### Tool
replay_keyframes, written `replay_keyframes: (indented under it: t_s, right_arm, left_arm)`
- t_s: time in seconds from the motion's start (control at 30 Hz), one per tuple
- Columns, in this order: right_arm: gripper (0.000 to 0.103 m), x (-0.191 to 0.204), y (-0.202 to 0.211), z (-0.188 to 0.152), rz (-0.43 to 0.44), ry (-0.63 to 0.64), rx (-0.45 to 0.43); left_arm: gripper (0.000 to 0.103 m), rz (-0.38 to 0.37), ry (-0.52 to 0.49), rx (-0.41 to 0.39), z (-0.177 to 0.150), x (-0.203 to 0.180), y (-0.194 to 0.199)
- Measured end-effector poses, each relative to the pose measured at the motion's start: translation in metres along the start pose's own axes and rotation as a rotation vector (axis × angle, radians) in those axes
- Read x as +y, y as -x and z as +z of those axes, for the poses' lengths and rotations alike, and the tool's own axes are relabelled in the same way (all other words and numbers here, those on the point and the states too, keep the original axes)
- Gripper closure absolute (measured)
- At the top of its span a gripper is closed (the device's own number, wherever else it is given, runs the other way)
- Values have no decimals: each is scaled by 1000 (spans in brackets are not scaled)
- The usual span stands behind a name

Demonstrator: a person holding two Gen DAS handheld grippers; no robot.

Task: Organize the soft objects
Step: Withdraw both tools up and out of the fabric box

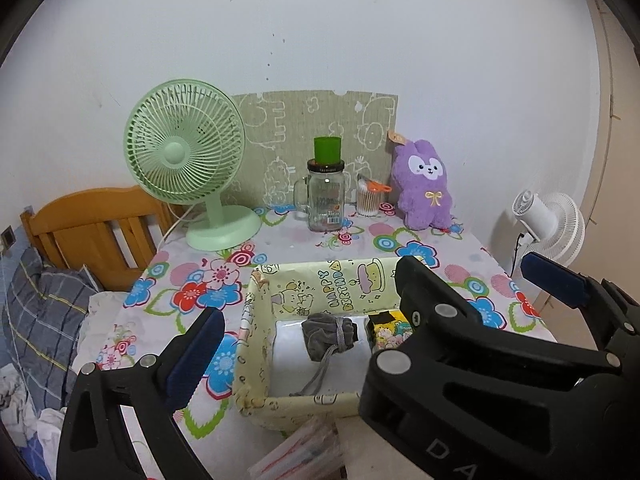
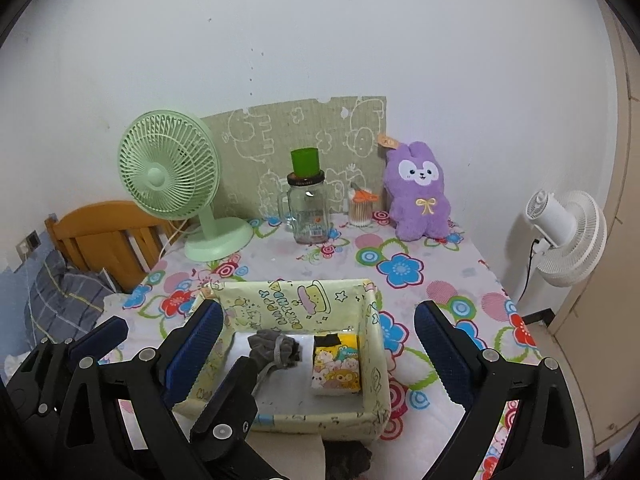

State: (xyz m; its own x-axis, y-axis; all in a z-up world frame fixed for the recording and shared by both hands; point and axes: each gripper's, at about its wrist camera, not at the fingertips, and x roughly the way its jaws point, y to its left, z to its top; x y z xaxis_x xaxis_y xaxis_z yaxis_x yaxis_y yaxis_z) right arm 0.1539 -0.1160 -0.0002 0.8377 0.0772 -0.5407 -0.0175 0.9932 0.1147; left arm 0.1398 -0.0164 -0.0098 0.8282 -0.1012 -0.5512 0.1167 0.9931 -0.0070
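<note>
Both grippers, left gripper [image 1: 380, 304] and right gripper [image 2: 318, 326], gape wide, empty, above fabric bin [image 2: 372, 312]. Grey pouch [image 2: 274, 350] and cartoon packet [image 2: 338, 370] lie inside; purple plush [image 2: 418, 190] stands at wall. We judge plush next: approach level, pinch body. Left view alone shows wrapped bundle [image 1: 304, 454] below bin.

Both wrist views over shared basket [image 1: 256, 360]
</note>
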Motion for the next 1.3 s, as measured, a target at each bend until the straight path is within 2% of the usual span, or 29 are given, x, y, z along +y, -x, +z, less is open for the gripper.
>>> replay_keyframes:
  t_s: [0.53, 1.3]
  right_arm:
    - [5, 4, 45, -15, -12, 18, -42]
    - [5, 8, 81, -56, -16, 43, -76]
  left_arm:
    - [2, 15, -5, -52, -16, -4, 38]
    - [2, 32, -13, -109, -58, -6, 70]
